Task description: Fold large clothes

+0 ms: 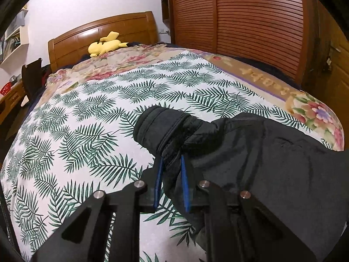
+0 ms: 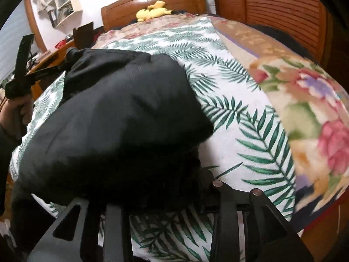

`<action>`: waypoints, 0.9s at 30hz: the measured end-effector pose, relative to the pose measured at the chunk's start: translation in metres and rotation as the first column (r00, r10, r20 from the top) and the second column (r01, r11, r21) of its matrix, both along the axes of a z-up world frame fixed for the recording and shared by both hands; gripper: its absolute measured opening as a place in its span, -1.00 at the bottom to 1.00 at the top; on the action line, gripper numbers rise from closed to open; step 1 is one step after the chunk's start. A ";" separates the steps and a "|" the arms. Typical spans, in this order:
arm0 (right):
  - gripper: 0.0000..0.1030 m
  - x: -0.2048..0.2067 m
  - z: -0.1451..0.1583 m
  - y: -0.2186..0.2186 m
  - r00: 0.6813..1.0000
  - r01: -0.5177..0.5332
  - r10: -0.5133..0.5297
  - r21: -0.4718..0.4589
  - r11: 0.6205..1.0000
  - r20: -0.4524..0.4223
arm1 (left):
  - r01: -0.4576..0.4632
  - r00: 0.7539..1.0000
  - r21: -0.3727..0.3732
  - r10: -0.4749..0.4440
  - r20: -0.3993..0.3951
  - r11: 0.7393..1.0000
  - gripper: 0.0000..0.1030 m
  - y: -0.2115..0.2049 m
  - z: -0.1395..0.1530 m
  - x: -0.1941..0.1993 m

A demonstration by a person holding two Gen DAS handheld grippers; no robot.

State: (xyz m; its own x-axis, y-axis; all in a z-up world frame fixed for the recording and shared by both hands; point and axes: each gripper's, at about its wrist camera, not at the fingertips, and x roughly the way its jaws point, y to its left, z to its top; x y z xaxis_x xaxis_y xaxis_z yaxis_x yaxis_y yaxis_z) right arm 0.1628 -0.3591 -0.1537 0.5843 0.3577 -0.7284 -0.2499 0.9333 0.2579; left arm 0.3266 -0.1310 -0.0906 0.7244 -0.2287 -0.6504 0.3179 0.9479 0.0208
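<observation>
A large black garment (image 1: pixel 261 152) lies on a bed with a white fern-print sheet (image 1: pixel 87 113). My left gripper (image 1: pixel 171 166) is shut on a bunched cuff or hem end of the garment, its blue pads (image 1: pixel 157 181) pinching the cloth. In the right wrist view the garment (image 2: pixel 113 113) spreads over the sheet (image 2: pixel 240 126) and covers my right gripper (image 2: pixel 174 174); its fingertips are hidden under the black cloth. The left gripper (image 2: pixel 67 63) shows at the garment's far left end, held by a hand (image 2: pixel 15 109).
A floral blanket (image 2: pixel 305 109) lies along the bed's right side. A yellow plush toy (image 1: pixel 104 43) rests by the wooden headboard (image 1: pixel 109 30). A wooden slatted wardrobe (image 1: pixel 250 15) stands at the right. A desk (image 2: pixel 48 59) stands left of the bed.
</observation>
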 end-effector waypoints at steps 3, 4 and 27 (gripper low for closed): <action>-0.81 -0.001 0.001 -0.007 0.999 -0.038 0.037 0.081 0.996 0.007 | 0.002 1.000 0.002 -0.002 0.008 1.000 -0.76 -0.005 0.006 -0.003; -0.85 -0.002 0.005 -0.009 0.999 -0.044 0.042 0.092 0.995 0.027 | 0.002 1.000 0.006 -0.002 0.017 1.000 -0.77 -0.008 0.010 -0.004; -0.90 0.010 0.114 -0.131 0.920 0.107 -0.087 -0.030 0.994 0.381 | 0.222 0.965 -0.022 -0.217 0.149 0.975 -0.79 -0.229 0.100 0.025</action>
